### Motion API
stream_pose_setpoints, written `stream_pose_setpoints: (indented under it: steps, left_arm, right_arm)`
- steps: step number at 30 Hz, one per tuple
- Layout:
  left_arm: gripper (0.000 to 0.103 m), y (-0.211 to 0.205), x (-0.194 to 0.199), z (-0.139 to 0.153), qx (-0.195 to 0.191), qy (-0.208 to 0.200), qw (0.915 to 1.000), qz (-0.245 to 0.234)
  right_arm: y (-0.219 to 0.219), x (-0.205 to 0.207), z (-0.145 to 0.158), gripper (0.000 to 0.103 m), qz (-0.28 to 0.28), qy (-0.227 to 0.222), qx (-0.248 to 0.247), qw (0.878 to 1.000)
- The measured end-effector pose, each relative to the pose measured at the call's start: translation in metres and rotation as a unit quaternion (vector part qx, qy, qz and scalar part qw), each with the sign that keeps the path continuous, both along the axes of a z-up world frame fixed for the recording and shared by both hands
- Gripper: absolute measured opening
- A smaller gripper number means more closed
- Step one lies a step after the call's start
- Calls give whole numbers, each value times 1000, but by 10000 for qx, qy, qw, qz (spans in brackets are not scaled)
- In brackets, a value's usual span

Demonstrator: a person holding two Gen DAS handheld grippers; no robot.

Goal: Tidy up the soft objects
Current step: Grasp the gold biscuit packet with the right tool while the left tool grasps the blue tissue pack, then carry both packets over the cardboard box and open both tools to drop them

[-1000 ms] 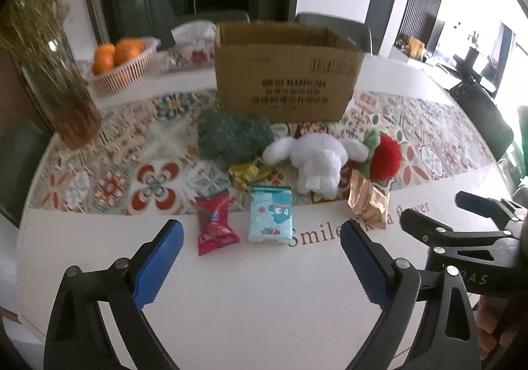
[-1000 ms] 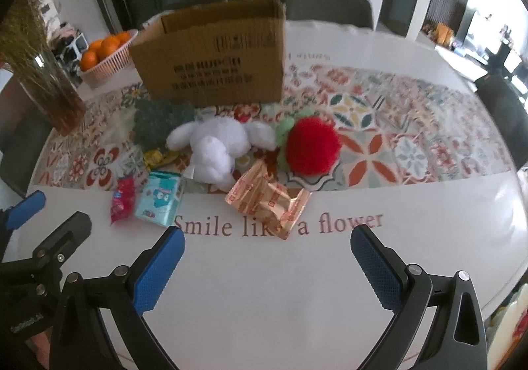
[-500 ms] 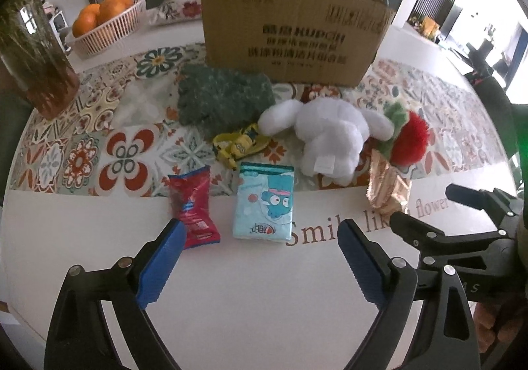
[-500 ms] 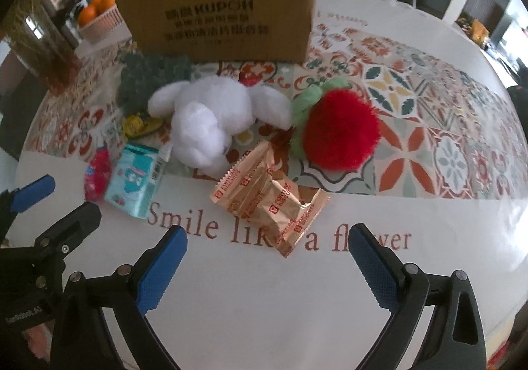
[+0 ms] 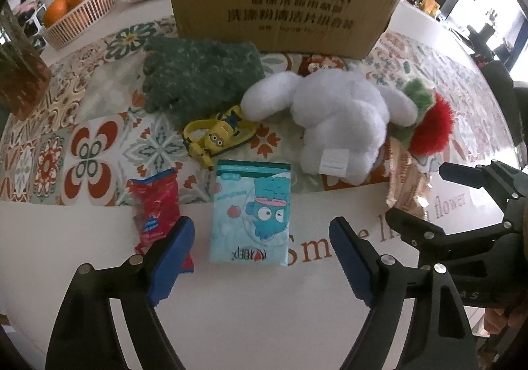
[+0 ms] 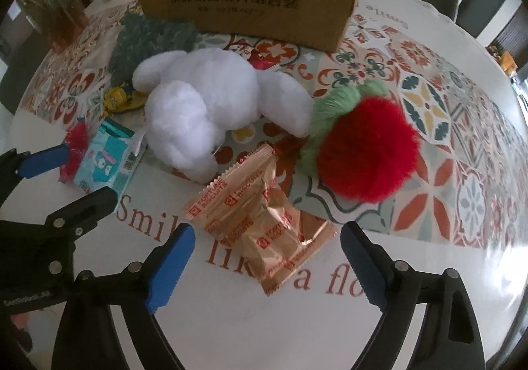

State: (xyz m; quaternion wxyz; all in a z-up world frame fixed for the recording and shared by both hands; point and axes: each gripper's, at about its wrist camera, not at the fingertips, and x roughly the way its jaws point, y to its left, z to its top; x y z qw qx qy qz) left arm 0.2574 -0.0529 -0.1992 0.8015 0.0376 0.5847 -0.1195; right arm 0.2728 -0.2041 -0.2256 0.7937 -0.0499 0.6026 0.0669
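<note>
We use the cardboard box at the back of the desk as our landmark. In front of it lie the white plush rabbit, the green cloth and the red pompom; nearer to us lie the blue tissue pack and the gold biscuit packets.

Our left tool hangs over the tissue pack, its jaws wide but closing, with the pack's near end between them and not yet pinched. Our right tool frames the biscuit packets the same way, wide, closing, holding nothing.

To grip well, we should lower each tool until the pads straddle the middle of its item, square them to its long sides, then close gently, since both will likely crumple or slip.
</note>
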Motion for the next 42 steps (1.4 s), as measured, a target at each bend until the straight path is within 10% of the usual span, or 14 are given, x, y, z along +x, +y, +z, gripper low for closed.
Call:
stream_pose_setpoints:
  steps: [15,42]
  left_arm:
    - [52,1,20,-24,-14,263,9996,-26]
    - [52,13,-15,38,-479,-378,9981,-68]
  right_arm:
    - [1,12,-17,63,-80,131,197,9997]
    - [0,-26,44,53,-828,-430,934,9912]
